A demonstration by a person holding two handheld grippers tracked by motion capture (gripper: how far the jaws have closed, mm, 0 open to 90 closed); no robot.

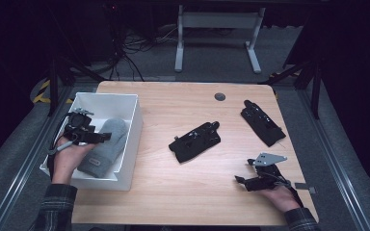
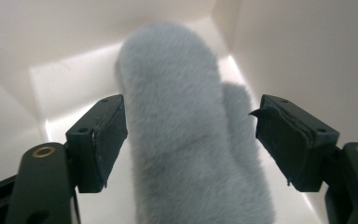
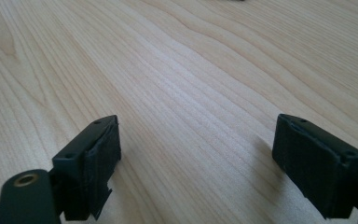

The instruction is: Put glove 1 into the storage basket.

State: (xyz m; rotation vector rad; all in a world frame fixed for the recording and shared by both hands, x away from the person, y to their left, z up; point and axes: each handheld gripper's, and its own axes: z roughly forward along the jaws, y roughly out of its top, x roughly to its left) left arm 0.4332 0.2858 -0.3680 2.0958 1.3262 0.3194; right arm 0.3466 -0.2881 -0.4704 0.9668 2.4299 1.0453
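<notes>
A grey fuzzy mitten (image 1: 103,147) lies inside the white bin (image 1: 131,139) at the table's left side. My left gripper (image 1: 107,136) hovers just above it inside the bin. In the left gripper view the mitten (image 2: 186,84) runs lengthwise between the jaws, and my left gripper (image 2: 189,137) stands open; the right pad is clear of the fur and the left pad sits at its edge. My right gripper (image 1: 240,179) rests low over the bare wood near the front right, and in its own view my right gripper (image 3: 196,158) is open with nothing between its jaws.
Two black gloves lie on the wooden table (image 1: 173,192): one black glove (image 1: 195,141) in the middle, the other black glove (image 1: 262,122) at the back right. A small round grommet (image 1: 219,96) sits near the far edge. Beyond the table stands a white frame.
</notes>
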